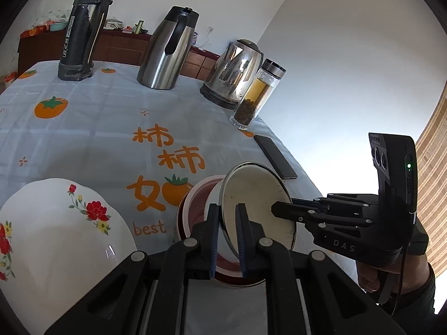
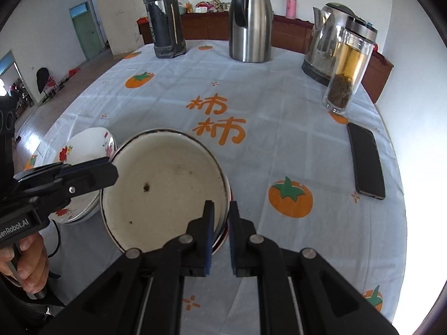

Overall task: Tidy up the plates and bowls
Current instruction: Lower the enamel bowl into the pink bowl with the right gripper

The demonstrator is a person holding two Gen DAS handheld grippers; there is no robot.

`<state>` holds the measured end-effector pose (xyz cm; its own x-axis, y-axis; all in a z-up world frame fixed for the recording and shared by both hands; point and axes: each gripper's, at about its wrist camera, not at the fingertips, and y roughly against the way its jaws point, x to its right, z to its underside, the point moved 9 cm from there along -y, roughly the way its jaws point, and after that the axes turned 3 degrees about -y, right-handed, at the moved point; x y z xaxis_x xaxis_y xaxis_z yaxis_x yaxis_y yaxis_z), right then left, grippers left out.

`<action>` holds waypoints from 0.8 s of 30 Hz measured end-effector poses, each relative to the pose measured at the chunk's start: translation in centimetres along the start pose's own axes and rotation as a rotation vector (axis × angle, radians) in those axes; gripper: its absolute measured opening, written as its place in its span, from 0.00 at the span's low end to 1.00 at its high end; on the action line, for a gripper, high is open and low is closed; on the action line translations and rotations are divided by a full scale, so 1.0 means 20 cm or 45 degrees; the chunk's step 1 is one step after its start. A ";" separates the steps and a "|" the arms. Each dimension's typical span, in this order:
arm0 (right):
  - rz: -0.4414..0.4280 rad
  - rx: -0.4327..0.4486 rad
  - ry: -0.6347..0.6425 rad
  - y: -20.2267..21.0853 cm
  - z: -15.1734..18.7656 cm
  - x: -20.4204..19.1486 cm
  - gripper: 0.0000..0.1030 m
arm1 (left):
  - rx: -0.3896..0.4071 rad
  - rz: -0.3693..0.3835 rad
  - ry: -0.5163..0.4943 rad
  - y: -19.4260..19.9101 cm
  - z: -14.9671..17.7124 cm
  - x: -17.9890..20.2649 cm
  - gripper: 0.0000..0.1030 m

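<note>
Enamel bowl [image 2: 164,187] going onto the red bowl [image 1: 195,203], stack half built.
Both grippers, left gripper [image 1: 226,209] and right gripper [image 2: 221,205], pinch its rim; the floral bowl [image 1: 56,231] waits at the bench's [image 2: 279,106] near-left edge.

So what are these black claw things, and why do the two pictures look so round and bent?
They are hand-held grippers, one in each of a person's hands. Each carries a wide-angle camera looking along its own fingers, which bends the picture. One view comes from the left gripper, the other from the right gripper. Both pinch the rim of a cream enamel bowl that sits in a red bowl. A flowered white bowl lies beside them. On the tablecloth stand flasks, a kettle, a tea bottle and a phone.
</note>
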<state>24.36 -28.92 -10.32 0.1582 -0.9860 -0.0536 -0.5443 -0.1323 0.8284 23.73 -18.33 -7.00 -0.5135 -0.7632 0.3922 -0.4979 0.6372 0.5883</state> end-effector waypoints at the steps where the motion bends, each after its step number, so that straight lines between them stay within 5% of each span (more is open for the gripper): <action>1: -0.001 -0.001 0.000 0.00 0.00 0.00 0.09 | 0.001 -0.006 -0.002 0.00 0.00 0.00 0.13; 24: -0.002 -0.085 0.027 -0.04 -0.01 -0.02 0.10 | -0.046 -0.058 -0.002 -0.04 0.02 -0.05 0.13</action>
<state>24.82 -28.39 -10.87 0.1768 -0.9833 -0.0438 -0.4879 -0.1262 0.8637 24.28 -18.13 -8.20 -0.4923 -0.7910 0.3634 -0.4951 0.5978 0.6305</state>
